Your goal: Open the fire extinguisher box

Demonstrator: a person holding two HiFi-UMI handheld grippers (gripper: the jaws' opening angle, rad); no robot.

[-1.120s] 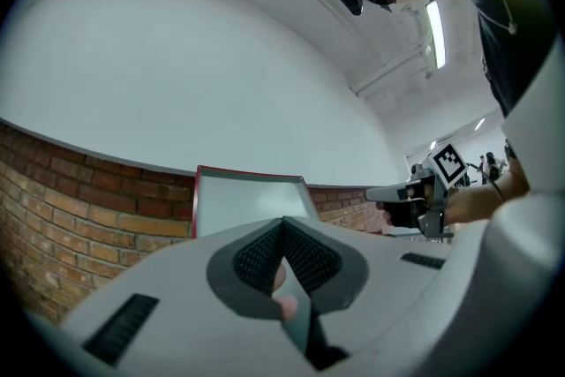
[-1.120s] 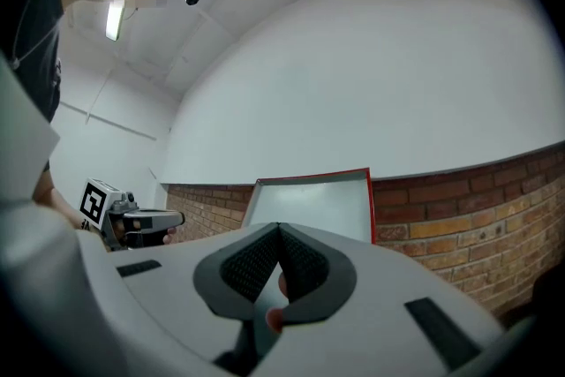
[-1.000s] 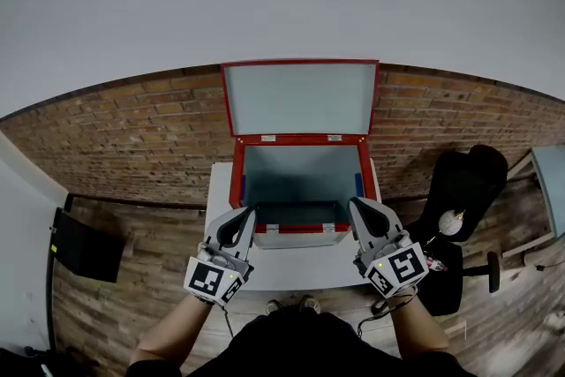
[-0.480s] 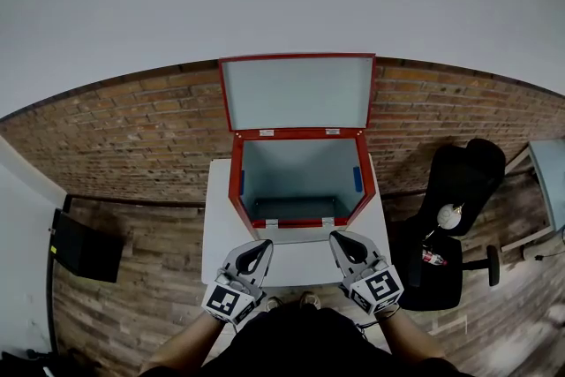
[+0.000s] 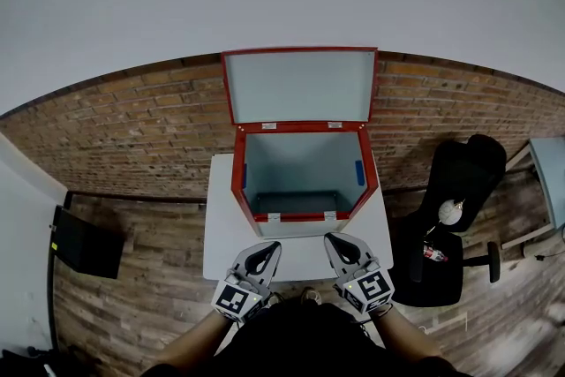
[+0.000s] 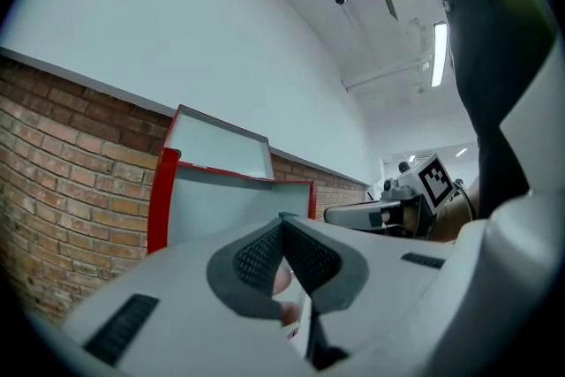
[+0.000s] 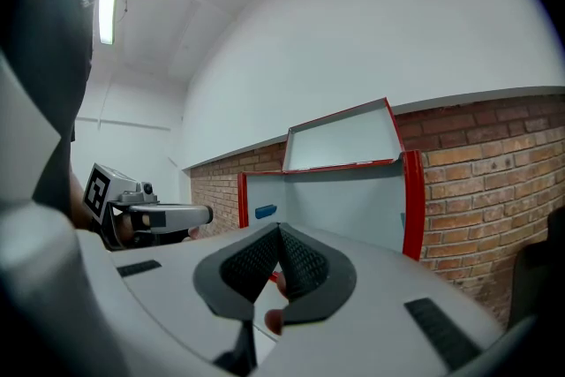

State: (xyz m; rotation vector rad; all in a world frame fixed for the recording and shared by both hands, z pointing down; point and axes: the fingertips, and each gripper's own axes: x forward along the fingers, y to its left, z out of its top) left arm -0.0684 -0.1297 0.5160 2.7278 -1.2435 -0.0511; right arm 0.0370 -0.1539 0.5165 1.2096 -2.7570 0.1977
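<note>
Your left tool and your right tool sit side by side over the near edge of the white counter, both just short of the fire extinguisher box and apart from it. Each tool has its jaws pressed together with nothing between them. The left gripper view and the right gripper view both show the dark ribbed pads meeting at the tip. The red box stands on the counter with its back toward the brick wall. Its lid is raised at the back, pale inner face toward you. The box's pale interior is open to view, with a small blue patch on its right inner wall. A black chair stands on the wooden floor to the right of the counter
</note>
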